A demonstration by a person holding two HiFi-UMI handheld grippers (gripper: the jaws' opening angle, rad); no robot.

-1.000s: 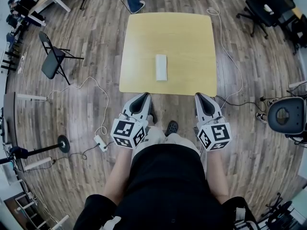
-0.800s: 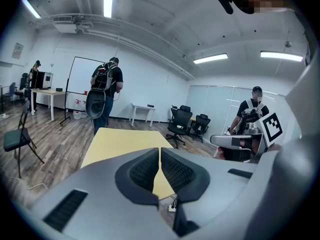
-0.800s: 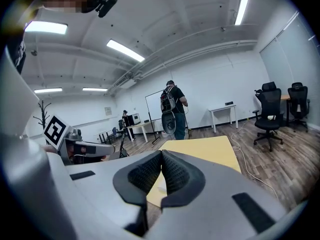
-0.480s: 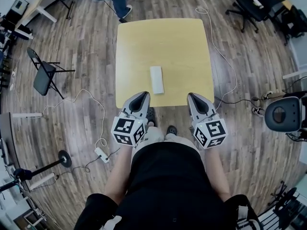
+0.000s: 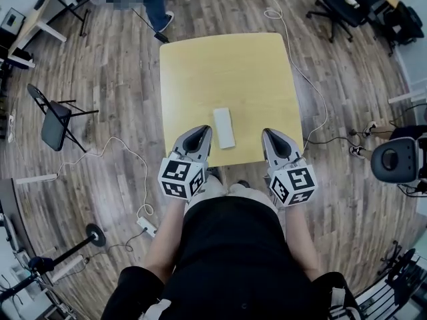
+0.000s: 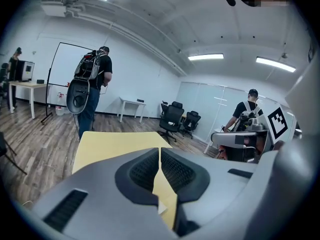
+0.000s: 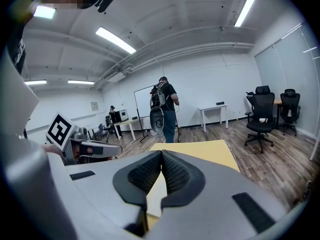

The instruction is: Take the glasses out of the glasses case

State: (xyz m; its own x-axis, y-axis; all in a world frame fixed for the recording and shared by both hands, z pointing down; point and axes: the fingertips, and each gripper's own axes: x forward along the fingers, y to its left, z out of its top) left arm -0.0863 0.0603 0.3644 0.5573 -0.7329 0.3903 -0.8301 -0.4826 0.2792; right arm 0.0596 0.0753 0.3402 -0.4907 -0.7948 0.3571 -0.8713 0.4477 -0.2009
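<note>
At the near edge of the tabletop (image 5: pixel 227 65), my left claw (image 5: pixel 202 131) and right claw (image 5: pixel 270 133) are both closed tight, holding nothing. The small white glasses case (image 5: pixel 224 127) lies between them. If I bump it like this, it may slide off

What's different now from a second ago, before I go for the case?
The left hand-held gripper and right hand-held gripper have advanced over the near edge of the square yellow table, now flanking the white rectangular glasses case. Nothing grasped or released. Unchanged: both grippers shut and empty, case closed in its spot.
</note>
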